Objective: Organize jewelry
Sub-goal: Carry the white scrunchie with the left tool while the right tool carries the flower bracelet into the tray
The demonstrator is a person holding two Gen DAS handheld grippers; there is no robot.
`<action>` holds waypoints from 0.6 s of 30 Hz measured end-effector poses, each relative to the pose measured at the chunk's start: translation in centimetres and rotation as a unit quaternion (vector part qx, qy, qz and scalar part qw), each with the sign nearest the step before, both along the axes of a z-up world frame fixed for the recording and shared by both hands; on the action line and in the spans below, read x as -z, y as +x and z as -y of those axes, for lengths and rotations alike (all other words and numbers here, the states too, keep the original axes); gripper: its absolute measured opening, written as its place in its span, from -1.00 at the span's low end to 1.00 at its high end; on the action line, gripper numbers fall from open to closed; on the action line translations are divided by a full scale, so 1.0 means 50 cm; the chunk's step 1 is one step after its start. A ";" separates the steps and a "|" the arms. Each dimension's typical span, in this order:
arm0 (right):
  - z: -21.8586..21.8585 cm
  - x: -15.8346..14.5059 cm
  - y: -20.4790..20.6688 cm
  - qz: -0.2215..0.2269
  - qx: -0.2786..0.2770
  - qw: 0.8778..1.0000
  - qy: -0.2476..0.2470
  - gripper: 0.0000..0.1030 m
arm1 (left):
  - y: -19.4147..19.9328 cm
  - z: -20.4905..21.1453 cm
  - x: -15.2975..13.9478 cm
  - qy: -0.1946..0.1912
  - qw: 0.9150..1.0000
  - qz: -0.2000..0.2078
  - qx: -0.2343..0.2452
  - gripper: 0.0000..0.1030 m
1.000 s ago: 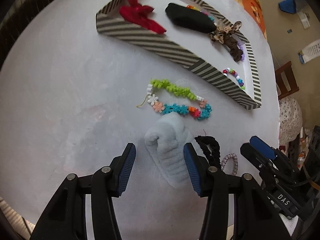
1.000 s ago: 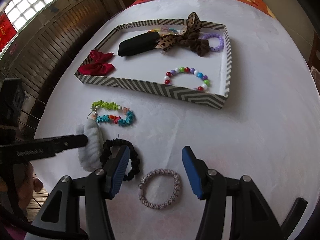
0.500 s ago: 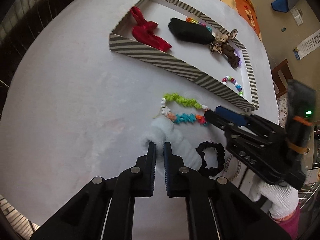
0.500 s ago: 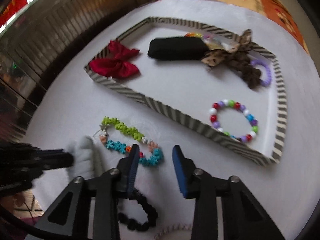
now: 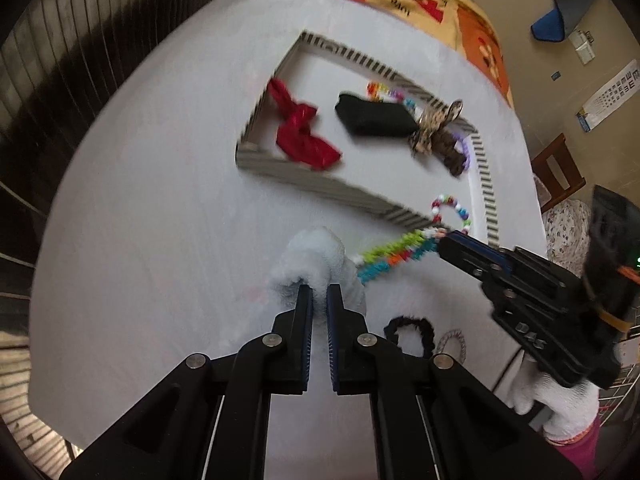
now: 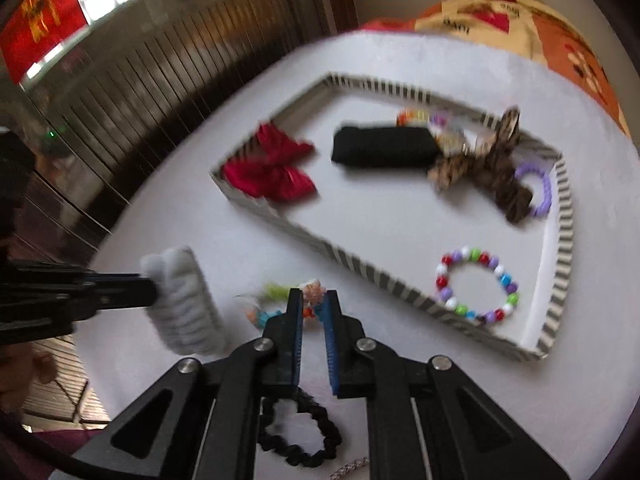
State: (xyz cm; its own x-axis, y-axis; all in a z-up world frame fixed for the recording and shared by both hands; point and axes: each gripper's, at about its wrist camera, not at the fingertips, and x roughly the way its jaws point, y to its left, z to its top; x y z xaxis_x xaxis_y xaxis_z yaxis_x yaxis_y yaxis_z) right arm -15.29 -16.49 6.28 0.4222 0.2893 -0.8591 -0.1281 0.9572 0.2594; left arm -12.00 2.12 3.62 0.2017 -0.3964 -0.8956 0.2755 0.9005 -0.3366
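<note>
Two hand-held grippers work over a round white table beside a striped tray. The left gripper is clenched on a fluffy white hair band, which hangs clear of the cloth; in the right wrist view the hair band runs lengthwise from upper left to lower right, its near end lower. The right gripper pinches one end of a colourful flower bracelet; seen from the left wrist camera, the bracelet is pulled out into a straight line, slanting from the hair band up toward the tray's near wall, where the right gripper grips it.

The tray's long near wall lies just beyond both grippers, its right corner near the table edge. Inside, the middle of the tray floor is bare. A red bow sits in the left corner, a black pouch toward the back, a leopard-print scrunchie and a purple ring at the right, and a bead bracelet by the near wall. More small beads, blurred, lie behind the pouch.

On the cloth below the right gripper lies a black scrunchie, with a braided hair tie just beside it.
</note>
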 end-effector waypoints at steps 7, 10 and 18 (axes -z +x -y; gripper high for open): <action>0.015 -0.080 0.030 0.034 0.000 0.999 -0.003 -0.80 | 0.045 -0.006 -0.051 -0.008 0.999 0.030 -0.013 -1.00; 0.026 -0.098 0.041 0.043 0.003 0.999 -0.009 -0.80 | 0.066 0.003 -0.069 -0.013 0.999 0.040 -0.016 -1.00; 0.054 -0.126 0.080 0.057 0.010 0.998 -0.017 -0.80 | 0.111 0.048 -0.094 -0.016 0.998 0.058 -0.008 -1.00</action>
